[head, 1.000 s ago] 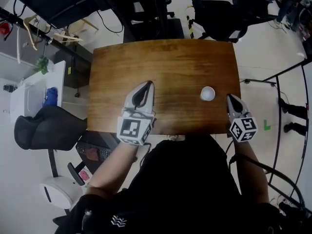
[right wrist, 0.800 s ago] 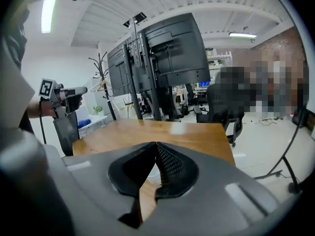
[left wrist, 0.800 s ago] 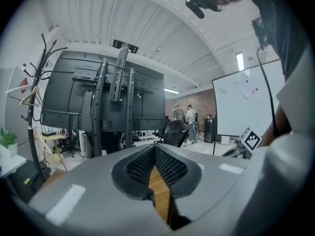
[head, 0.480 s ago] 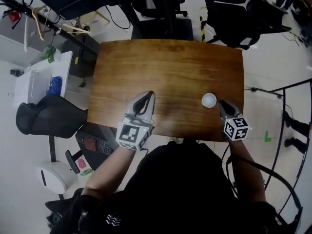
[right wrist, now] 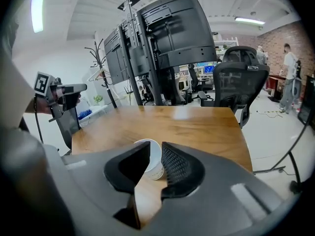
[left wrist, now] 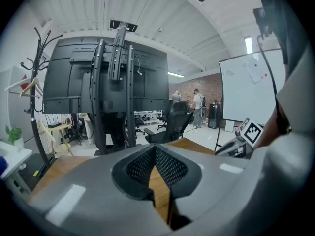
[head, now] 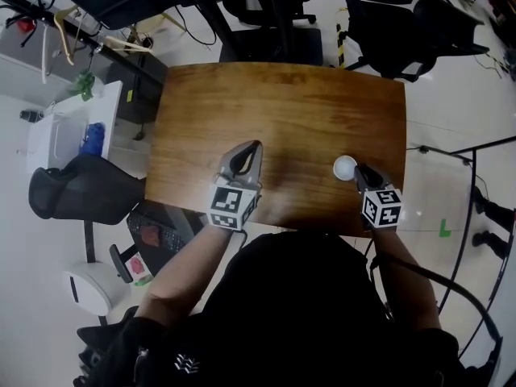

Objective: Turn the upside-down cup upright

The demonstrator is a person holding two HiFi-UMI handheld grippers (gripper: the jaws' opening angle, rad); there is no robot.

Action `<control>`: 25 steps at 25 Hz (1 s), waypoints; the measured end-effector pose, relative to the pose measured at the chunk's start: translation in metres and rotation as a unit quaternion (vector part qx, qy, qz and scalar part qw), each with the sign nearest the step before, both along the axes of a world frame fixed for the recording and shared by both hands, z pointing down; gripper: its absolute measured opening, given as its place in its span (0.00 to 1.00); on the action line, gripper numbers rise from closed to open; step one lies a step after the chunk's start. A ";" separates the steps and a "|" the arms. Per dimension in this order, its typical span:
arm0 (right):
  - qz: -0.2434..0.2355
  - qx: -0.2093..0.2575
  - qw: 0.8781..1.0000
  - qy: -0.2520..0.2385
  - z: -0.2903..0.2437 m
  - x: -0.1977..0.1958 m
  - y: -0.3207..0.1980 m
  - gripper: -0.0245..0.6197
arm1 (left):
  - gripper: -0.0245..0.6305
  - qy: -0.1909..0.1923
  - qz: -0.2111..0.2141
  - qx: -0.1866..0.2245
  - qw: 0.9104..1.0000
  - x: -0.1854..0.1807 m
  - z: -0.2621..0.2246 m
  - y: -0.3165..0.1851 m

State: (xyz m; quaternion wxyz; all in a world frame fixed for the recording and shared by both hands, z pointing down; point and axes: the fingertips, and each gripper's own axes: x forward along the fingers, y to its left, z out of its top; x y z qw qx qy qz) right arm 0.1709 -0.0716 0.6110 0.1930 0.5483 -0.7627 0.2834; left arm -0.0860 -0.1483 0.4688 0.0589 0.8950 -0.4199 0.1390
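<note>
A white paper cup (head: 344, 167) stands bottom-up near the right front of the wooden table (head: 282, 103). My right gripper (head: 358, 169) is just to its right, almost touching it. In the right gripper view the cup (right wrist: 154, 161) sits just beyond the gripper (right wrist: 155, 145); the jaws are opening and the pads do not press on it. My left gripper (head: 254, 146) hovers low over the table's front middle, well left of the cup. In the left gripper view its jaws (left wrist: 155, 149) meet at the tips with nothing between them, only wood showing behind.
Black monitor stands (right wrist: 162, 48) and office chairs (right wrist: 241, 82) stand past the table's far edge. A black chair (head: 76, 196) and a white side table (head: 68, 131) are on the left. A whiteboard (left wrist: 246, 87) stands to the right, with people far off.
Both grippers have come down toward the table. The right gripper has moved left, up to the cup, and its jaws have parted. The left gripper stays shut.
</note>
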 end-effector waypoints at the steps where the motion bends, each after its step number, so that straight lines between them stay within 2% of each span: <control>1: 0.003 -0.003 1.000 -0.001 0.002 -0.001 0.001 0.15 | 0.04 0.003 0.003 -0.002 1.000 0.003 0.001 -0.002; 5: 0.012 -0.017 1.000 -0.002 0.009 0.000 0.000 0.16 | 0.04 0.009 0.025 0.006 1.000 0.018 -0.010 -0.002; 8: 0.006 -0.029 1.000 0.000 0.015 -0.002 -0.003 0.18 | 0.04 -0.009 0.035 0.003 0.999 0.020 -0.002 0.000; 15: 0.019 -0.051 0.998 -0.014 0.026 0.005 -0.001 0.19 | 0.04 -0.011 0.024 -0.007 1.000 0.008 0.003 0.004; 20: 0.012 -0.051 0.998 -0.031 0.027 -0.001 0.000 0.19 | 0.04 -0.009 0.007 -0.010 1.000 -0.004 0.001 0.002; 25: 0.012 -0.041 0.999 -0.030 0.023 -0.006 -0.004 0.16 | 0.04 -0.007 0.009 -0.001 1.000 -0.001 -0.007 0.003</control>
